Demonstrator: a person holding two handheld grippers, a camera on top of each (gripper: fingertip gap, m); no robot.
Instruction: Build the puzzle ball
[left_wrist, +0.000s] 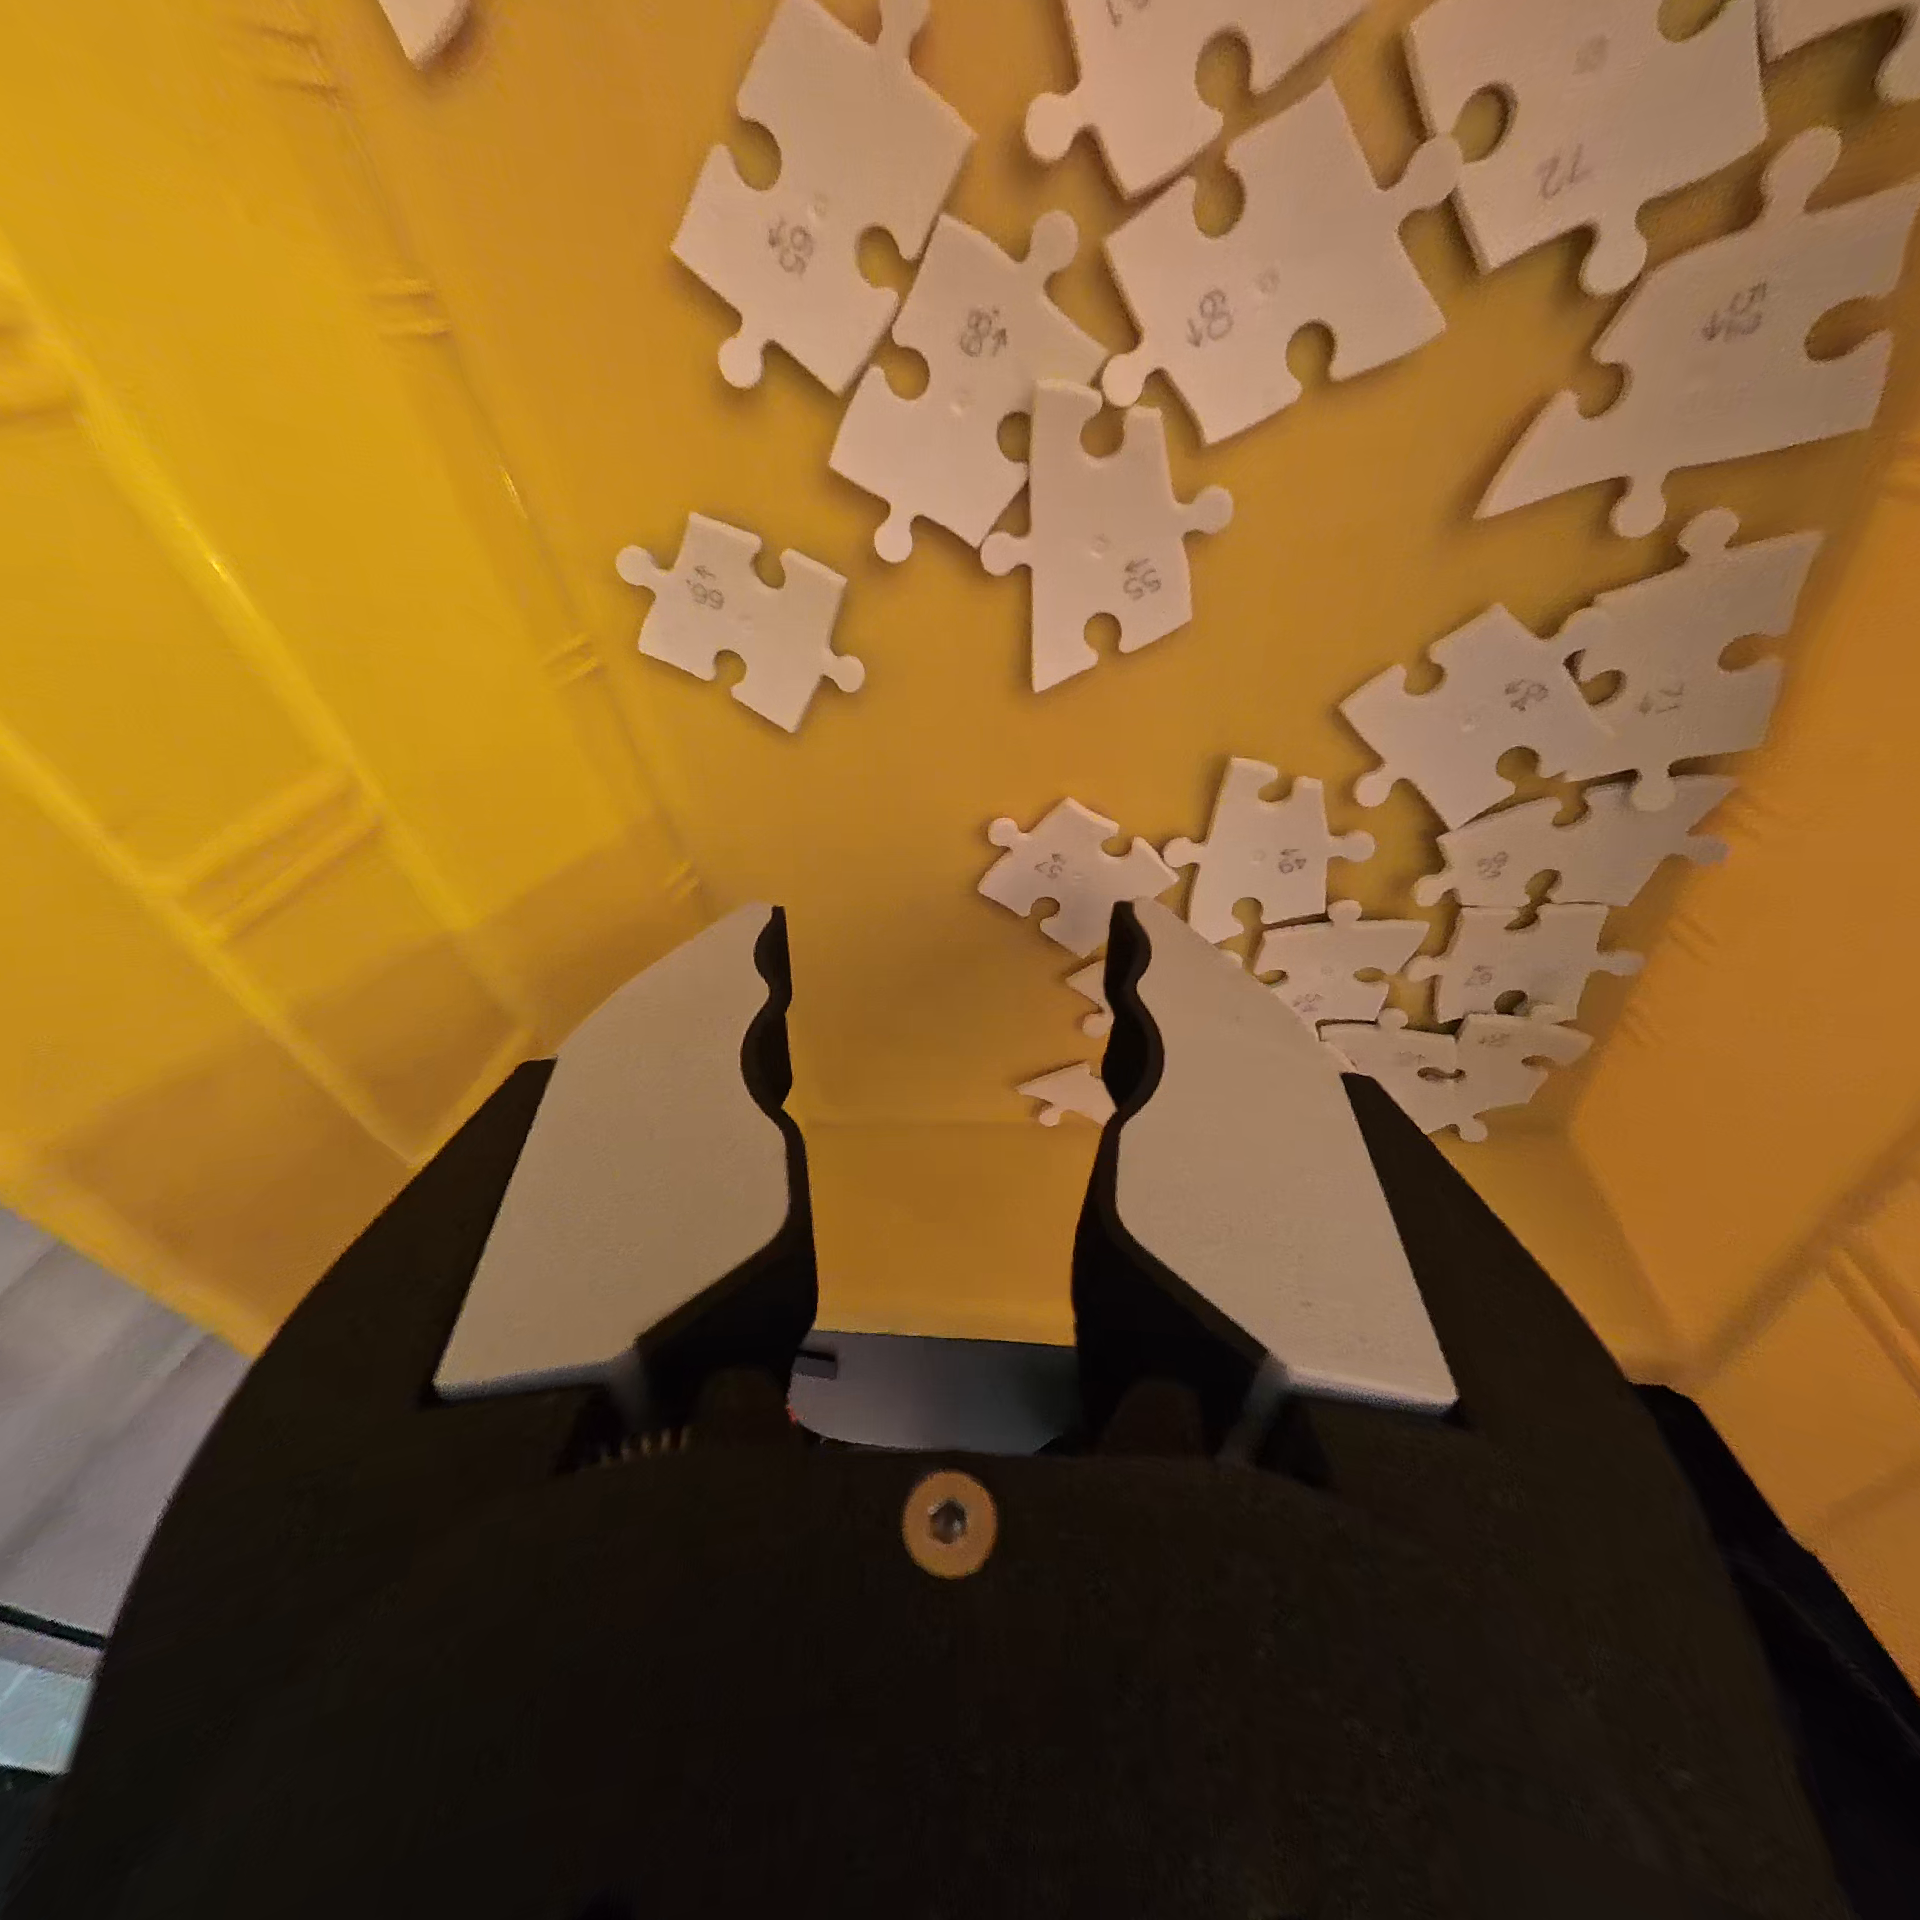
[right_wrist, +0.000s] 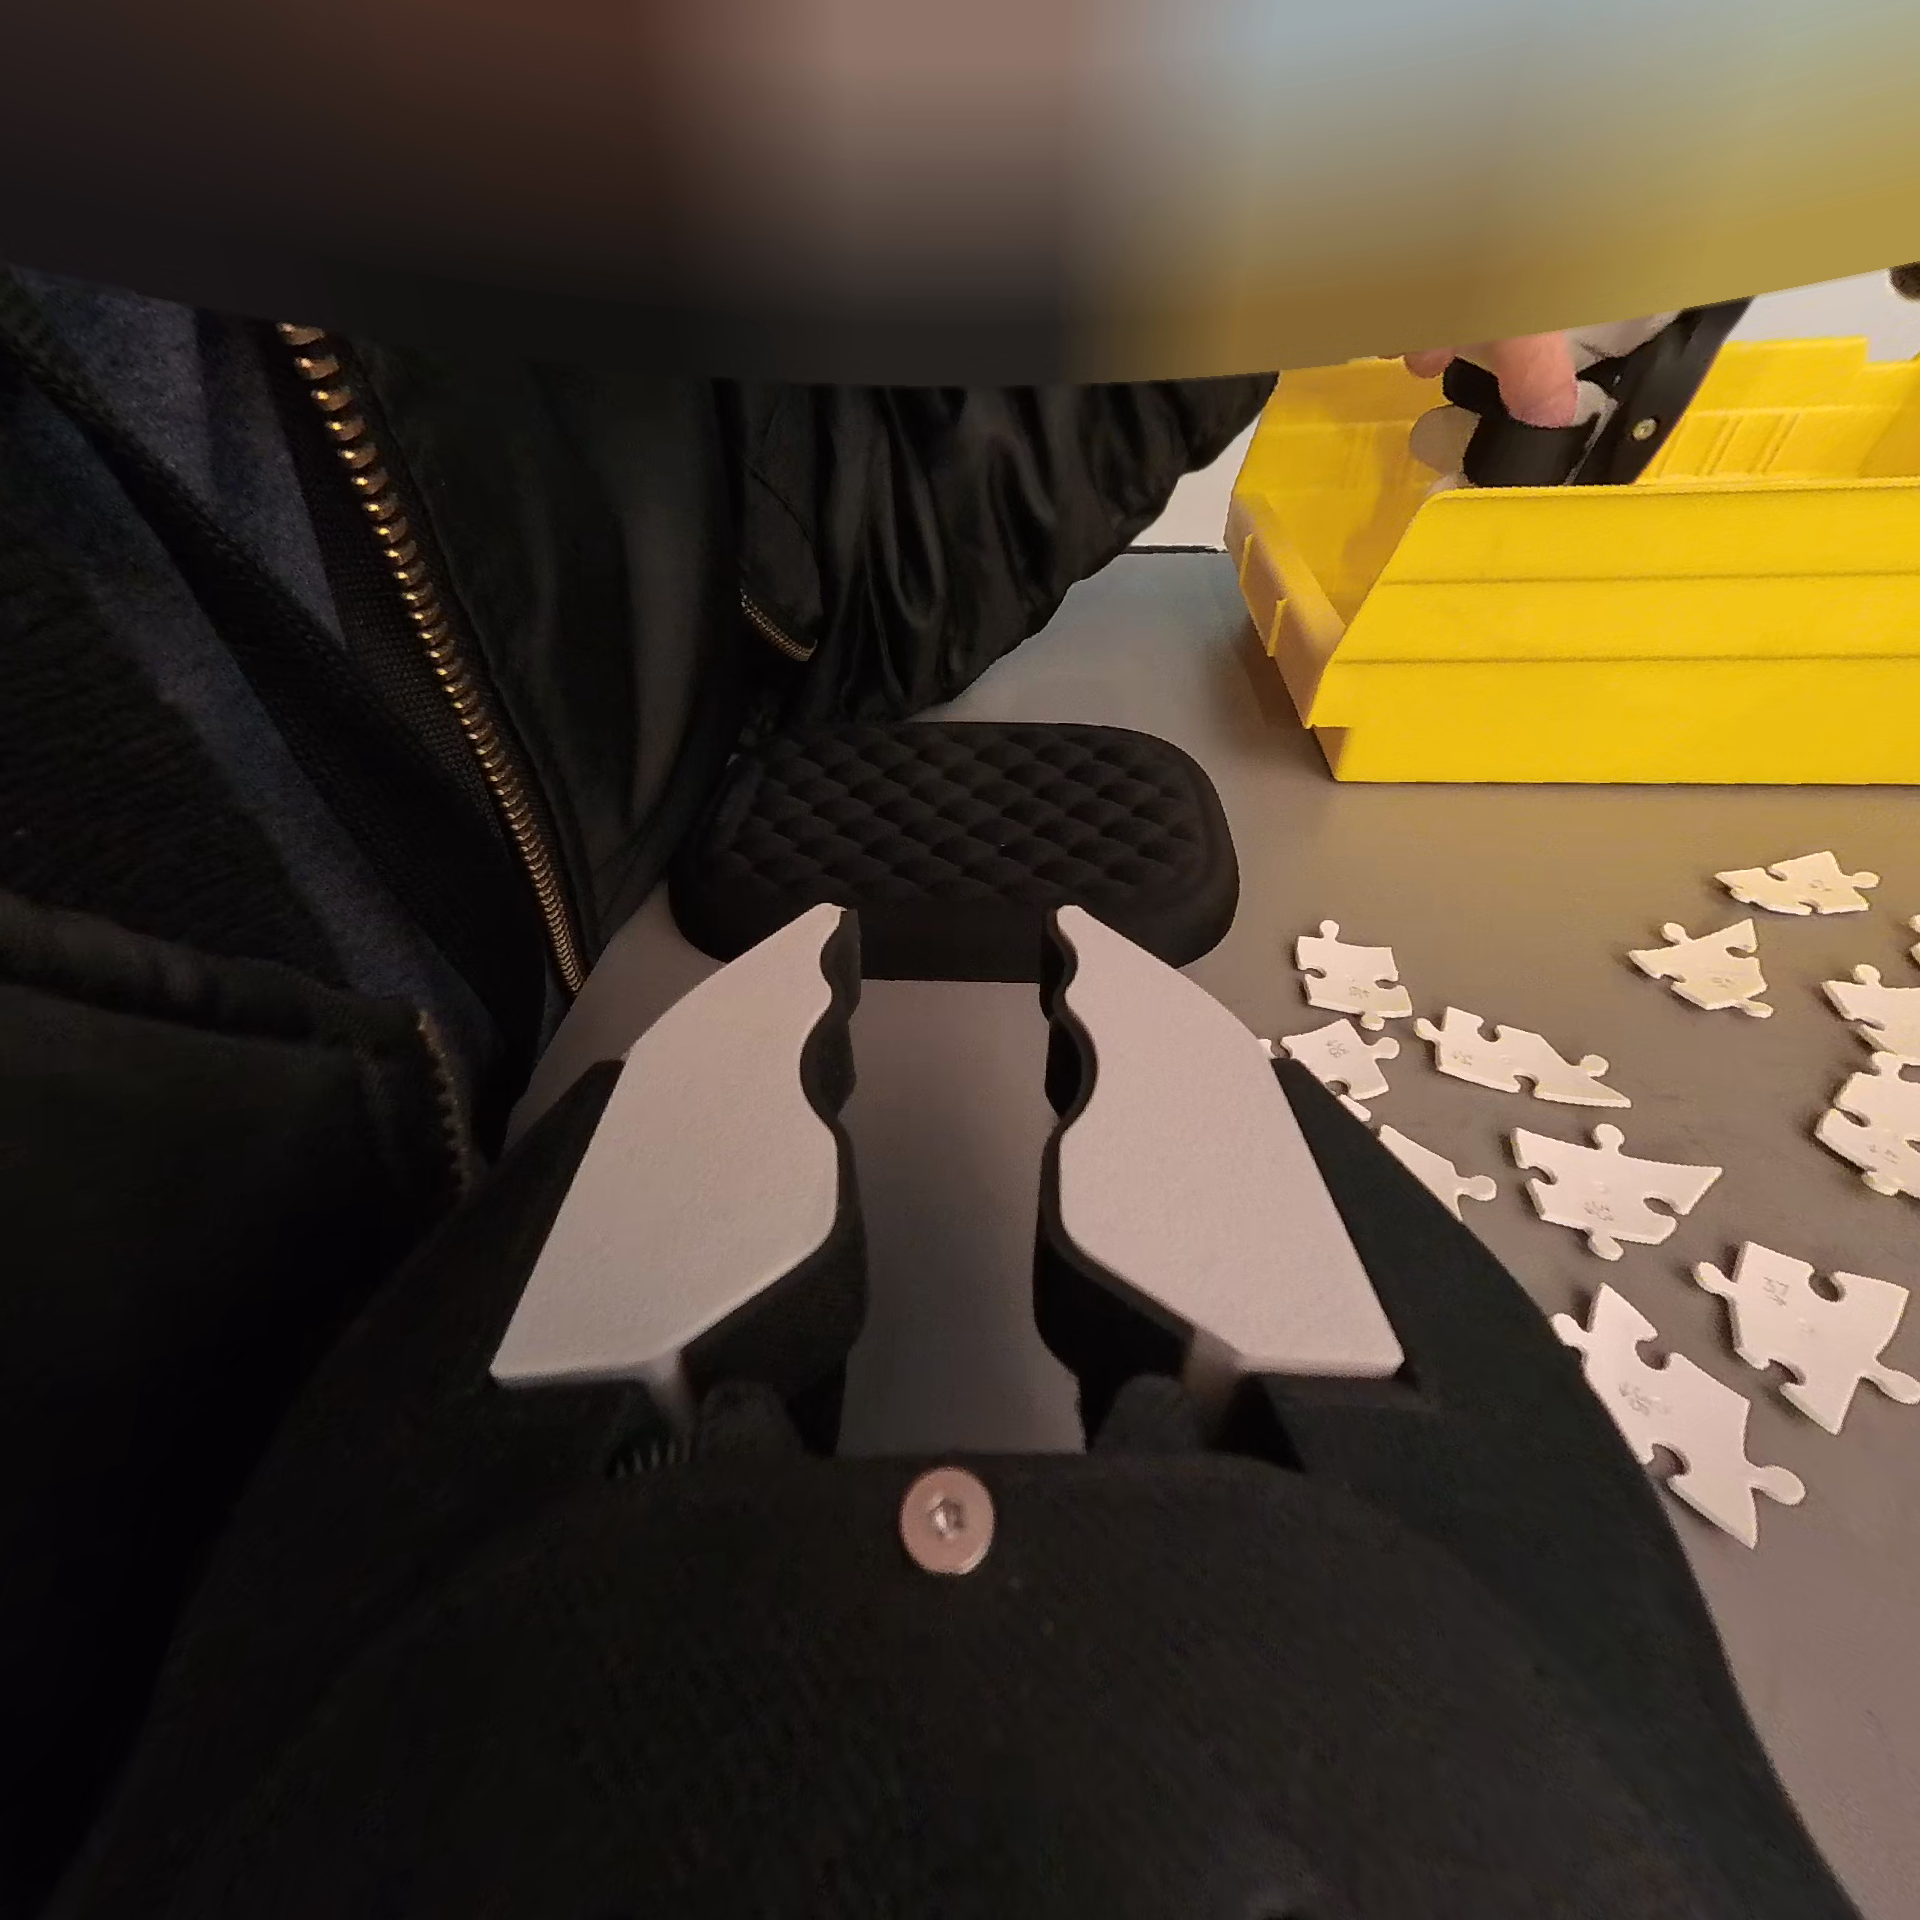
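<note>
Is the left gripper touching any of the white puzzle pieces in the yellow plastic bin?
Apart. In the left wrist view the open left gripper holds nothing; bare yellow bin floor shows between its fingertips.

Black quilted pad (right_wrist: 956, 831) on grey table (right_wrist: 1455, 831), just beside a person's dark zipped jacket (right_wrist: 416, 675); yellow bin (right_wrist: 1621, 623) stands farther along, apart.

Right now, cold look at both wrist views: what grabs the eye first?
The yellow bin fills the left wrist view, its floor strewn with white puzzle pieces, and the left gripper hangs open and empty above it. In the right wrist view the right gripper is also open and empty, pointing at a black quilted pad beside the person's dark jacket. More loose pieces lie on the grey table to its right.
</note>
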